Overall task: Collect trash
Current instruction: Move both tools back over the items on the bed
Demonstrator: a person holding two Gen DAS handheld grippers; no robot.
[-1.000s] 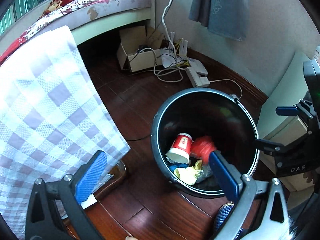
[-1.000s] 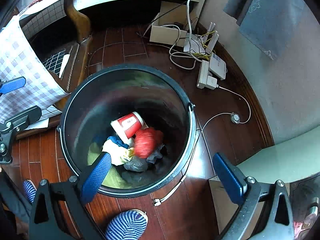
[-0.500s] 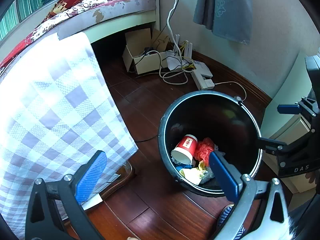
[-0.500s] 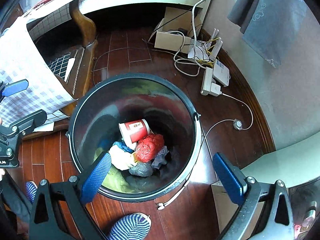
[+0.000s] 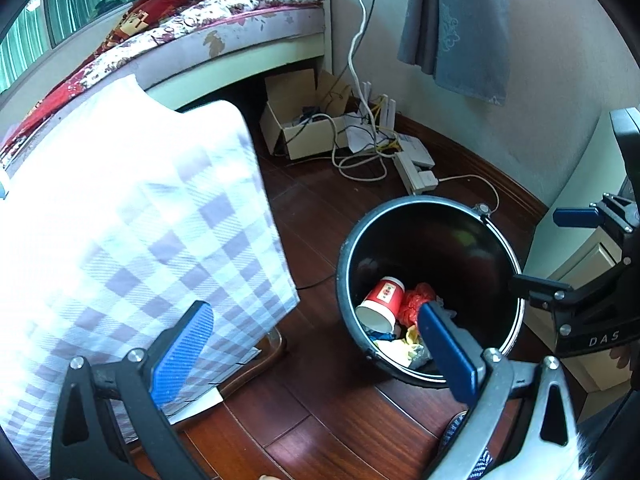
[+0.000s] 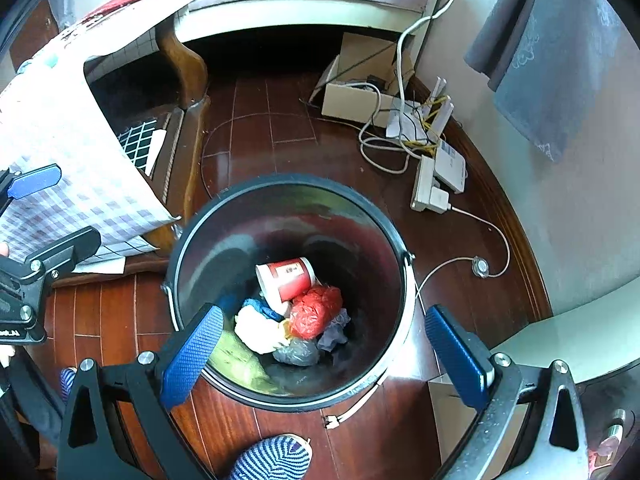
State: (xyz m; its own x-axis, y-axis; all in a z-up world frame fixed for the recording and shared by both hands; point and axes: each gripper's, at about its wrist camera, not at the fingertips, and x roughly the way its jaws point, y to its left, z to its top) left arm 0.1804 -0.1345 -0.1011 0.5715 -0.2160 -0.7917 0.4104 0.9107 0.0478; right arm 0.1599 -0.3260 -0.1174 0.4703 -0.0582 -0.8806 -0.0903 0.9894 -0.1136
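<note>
Dark red wooden floor (image 5: 320, 420), pale wall (image 5: 560, 60), floral-covered bed (image 5: 224, 24), checked cloth (image 5: 120, 220).

Dark reddish wooden plank floor (image 6: 256, 128) carries round black trash bin (image 6: 394, 240), open cardboard box (image 6: 352, 100), white power strip (image 6: 425, 184).

Daylit, glary, fisheye-warped edges
</note>
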